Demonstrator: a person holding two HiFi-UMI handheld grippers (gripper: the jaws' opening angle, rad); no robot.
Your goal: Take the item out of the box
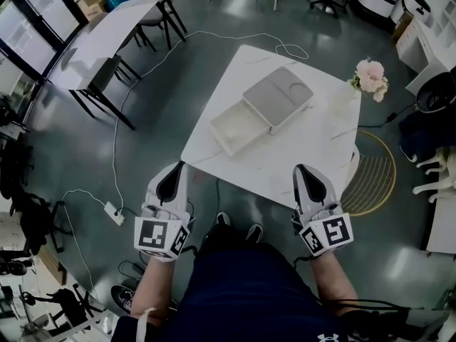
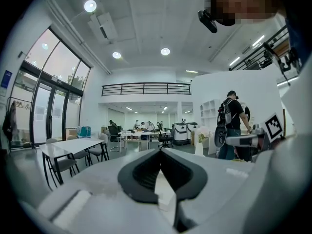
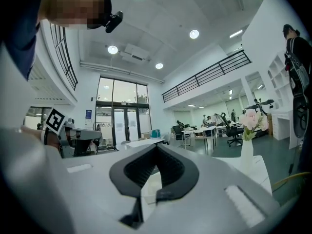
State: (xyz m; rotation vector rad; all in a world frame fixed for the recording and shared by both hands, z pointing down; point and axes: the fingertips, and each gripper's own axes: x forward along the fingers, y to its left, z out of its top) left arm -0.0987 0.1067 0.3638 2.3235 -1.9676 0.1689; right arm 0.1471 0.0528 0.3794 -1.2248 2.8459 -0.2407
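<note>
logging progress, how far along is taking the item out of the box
Done: the box lies open on the table, lid folded back. In hand: nothing. The left gripper and right gripper are both shut and empty, near the table's front edge, short of the box. Left: reaching in, gripping the item and lifting it out. The item itself cannot be made out from here.

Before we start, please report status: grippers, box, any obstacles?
Left gripper shut, empty. Right gripper shut, empty. Box on table, untouched. Nothing in between.
</note>
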